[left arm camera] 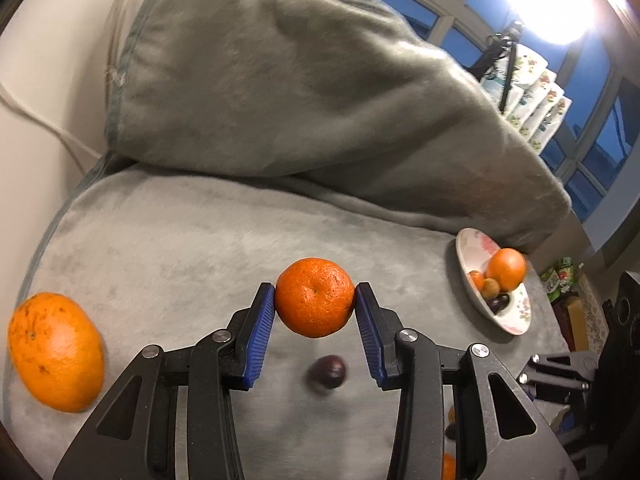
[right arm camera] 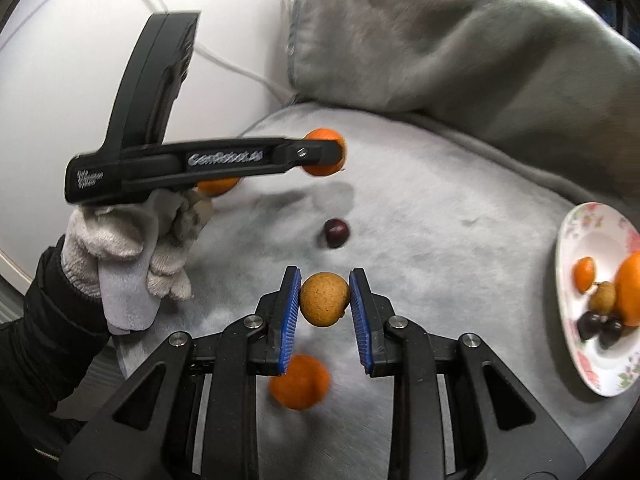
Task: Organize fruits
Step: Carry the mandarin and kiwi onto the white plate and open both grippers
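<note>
Left gripper (left arm camera: 315, 300) pinches a pebbly tangerine (left arm camera: 315, 297) above the grey plush cover (left arm camera: 180, 248). Right gripper (right arm camera: 325, 300) clamps a small tan, rough-skinned fruit (right arm camera: 324, 299). Only the right-wrist view shows the gloved hand (right arm camera: 132, 240). Floral plate (right arm camera: 576, 360) at right holds fruit.

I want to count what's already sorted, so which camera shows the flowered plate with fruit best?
The right wrist view: the flowered plate lies near, its fruit separable, though the frame edge cuts it. The left wrist view shows the whole plate, but smaller, seen edge-on, its fruit bunched together.
</note>
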`<state>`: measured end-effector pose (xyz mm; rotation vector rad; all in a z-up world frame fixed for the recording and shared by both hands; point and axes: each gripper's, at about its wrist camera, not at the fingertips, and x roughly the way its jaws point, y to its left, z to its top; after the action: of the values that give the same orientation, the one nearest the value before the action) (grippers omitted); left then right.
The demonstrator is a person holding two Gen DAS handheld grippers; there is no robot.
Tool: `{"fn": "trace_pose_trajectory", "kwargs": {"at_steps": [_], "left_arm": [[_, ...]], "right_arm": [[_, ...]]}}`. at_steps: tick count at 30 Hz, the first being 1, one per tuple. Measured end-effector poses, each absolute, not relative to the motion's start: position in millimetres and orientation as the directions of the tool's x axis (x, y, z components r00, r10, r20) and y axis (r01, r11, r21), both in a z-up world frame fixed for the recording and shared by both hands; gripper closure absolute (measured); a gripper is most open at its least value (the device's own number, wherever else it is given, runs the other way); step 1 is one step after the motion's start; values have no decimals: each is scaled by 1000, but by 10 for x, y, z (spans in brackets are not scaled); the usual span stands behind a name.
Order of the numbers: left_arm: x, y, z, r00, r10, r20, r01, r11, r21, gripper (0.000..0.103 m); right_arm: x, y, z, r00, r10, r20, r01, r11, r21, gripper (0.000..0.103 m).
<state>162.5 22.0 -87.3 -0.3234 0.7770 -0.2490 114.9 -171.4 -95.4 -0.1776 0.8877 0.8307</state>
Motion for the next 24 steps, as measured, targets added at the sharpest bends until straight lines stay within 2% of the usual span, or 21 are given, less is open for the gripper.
{"fn": "trace_pose_trajectory", "kwargs": {"at_steps": [13, 24], "left_arm": [[1560, -268, -679, 672, -418, -611, 221, 901, -373, 64], [1567, -922, -556, 619, -489, -615, 353, 872, -339, 64]], "right_arm": [[1389, -2524, -529, 523, 525, -672, -586, 793, 163, 77], [1886, -3064, -407, 615, 451, -647, -471, 868, 158, 77]]}}
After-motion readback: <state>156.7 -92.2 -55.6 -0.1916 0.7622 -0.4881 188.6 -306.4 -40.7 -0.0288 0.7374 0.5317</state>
